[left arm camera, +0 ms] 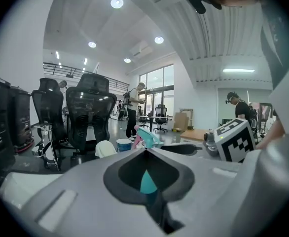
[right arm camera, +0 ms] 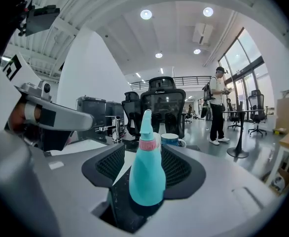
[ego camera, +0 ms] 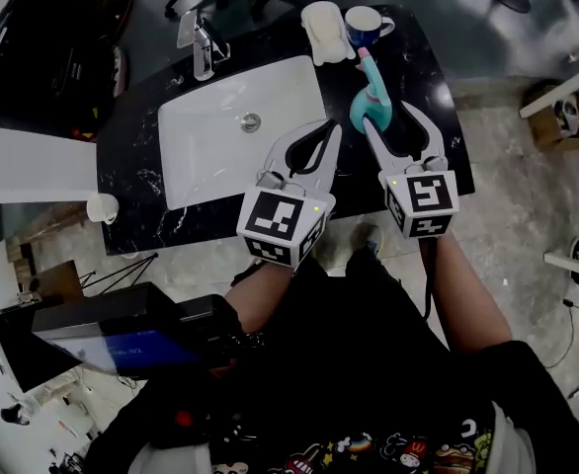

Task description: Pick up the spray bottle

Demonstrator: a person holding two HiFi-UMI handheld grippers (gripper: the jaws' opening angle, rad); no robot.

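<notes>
My right gripper (ego camera: pixel 386 117) has its 2 jaws spread either side of the spray bottle (right arm camera: pixel 147 174), which stands just right of the sink (ego camera: pixel 206 136). They seem not yet touching it. My left gripper (ego camera: pixel 331 128) is pressed together, empty. Squeezing and lifting remain.

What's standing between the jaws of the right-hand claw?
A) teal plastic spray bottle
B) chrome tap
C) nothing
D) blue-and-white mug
A: the right gripper view shows the teal plastic spray bottle with a pink collar standing between the parted jaws of the right claw.
</notes>
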